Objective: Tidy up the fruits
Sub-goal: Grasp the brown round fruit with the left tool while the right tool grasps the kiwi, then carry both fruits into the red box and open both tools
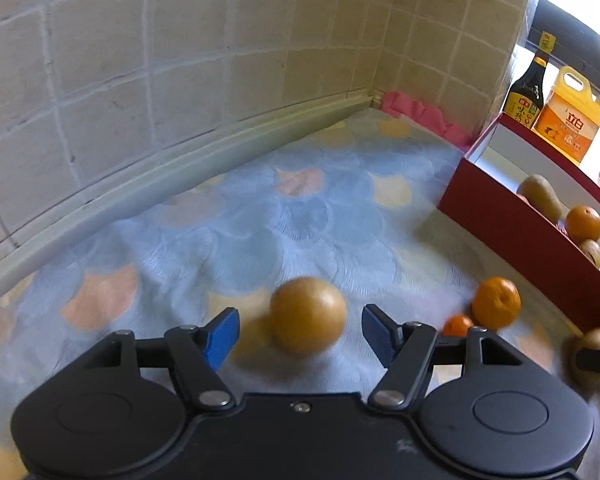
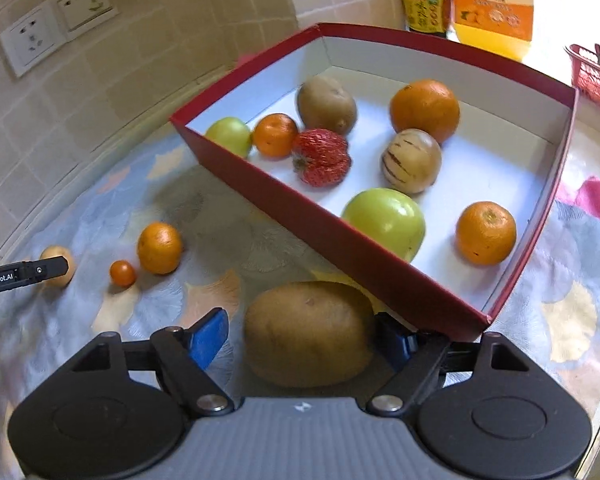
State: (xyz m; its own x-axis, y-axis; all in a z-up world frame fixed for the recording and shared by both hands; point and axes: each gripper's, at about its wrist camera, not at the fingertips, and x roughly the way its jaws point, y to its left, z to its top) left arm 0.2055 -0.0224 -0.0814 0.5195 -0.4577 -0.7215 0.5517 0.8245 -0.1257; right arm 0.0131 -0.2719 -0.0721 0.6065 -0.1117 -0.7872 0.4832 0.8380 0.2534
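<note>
A brown kiwi (image 2: pixel 310 334) sat on the tabletop against the red box (image 2: pixel 380 264), between the right claw (image 2: pixel 306 338) jaws, spread, not pinching. Left claw (image 1: pixel 300 332) gaped around a golden round fruit (image 1: pixel 308 314). A hasty squeeze could've rolled either away!

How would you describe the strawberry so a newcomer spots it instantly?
Find the red box on the cloth. Inside, near its left end, the strawberry lies beside a small orange. It is the only red, seed-dotted fruit there.
</note>
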